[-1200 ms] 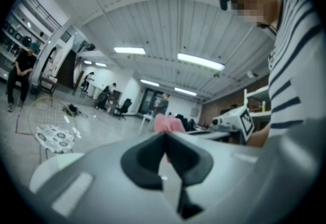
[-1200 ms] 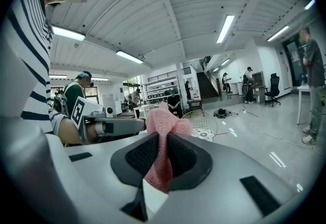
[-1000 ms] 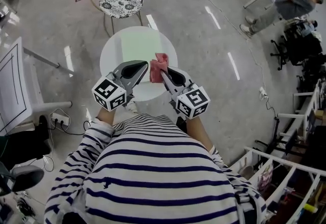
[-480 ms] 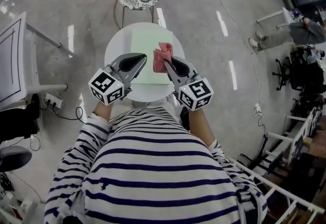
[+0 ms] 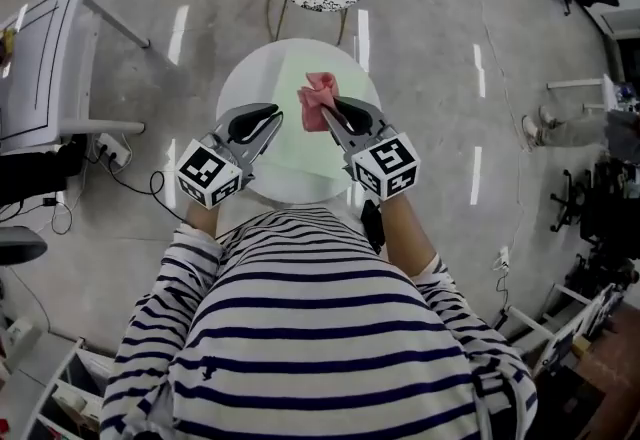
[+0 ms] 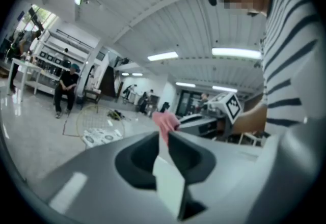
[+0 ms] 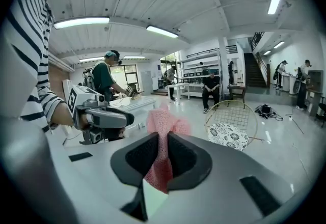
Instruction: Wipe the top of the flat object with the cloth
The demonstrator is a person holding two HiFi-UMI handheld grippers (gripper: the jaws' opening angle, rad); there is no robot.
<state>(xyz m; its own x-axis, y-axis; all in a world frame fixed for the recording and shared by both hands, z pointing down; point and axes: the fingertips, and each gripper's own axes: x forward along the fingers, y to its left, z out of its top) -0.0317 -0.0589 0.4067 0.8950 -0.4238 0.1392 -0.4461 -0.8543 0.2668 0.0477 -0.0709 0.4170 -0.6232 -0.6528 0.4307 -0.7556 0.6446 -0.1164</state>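
head view: right gripper (image 5: 325,115) was clenched on the pink cloth (image 5: 318,93), which was bunched past its tips over the green flat object (image 5: 282,68). left gripper (image 5: 272,120) sat just left of it.
left gripper view: jaws together, nothing between.
right gripper view: cloth pinched mid-jaw.
best call looked like tipping the right gripper down so the cloth, not the jaws, met the sheet.

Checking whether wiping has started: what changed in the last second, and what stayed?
The right gripper carried the pink cloth from the right edge of the green mat inward, above it. Unchanged: it stays shut on the cloth; the left gripper stays shut and empty alongside; the mat lies on the round table.
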